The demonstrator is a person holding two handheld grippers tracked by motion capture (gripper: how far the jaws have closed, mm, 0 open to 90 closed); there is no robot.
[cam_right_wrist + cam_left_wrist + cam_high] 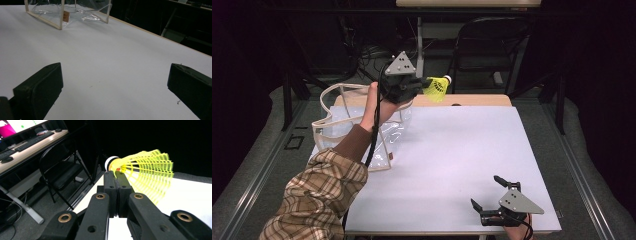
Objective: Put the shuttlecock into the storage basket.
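Shuttlecock [436, 88]: yellow mesh skirt, white cap with orange band, upper centre of high view, raised above far counter [462, 150] edge. Left gripper [418, 86] pinching shuttlecock at skirt neck; jaws pressed together in left gripper view, skirt [150, 173] fanning right. Right gripper [488, 194] lower right, jaws spread wide, low over bare counter. Clear bag [339, 125], cream-trimmed, standing open at left counter edge.

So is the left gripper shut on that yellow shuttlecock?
Yes, shut: the left gripper pinches the shuttlecock beside its white cork, jaws pressed together.
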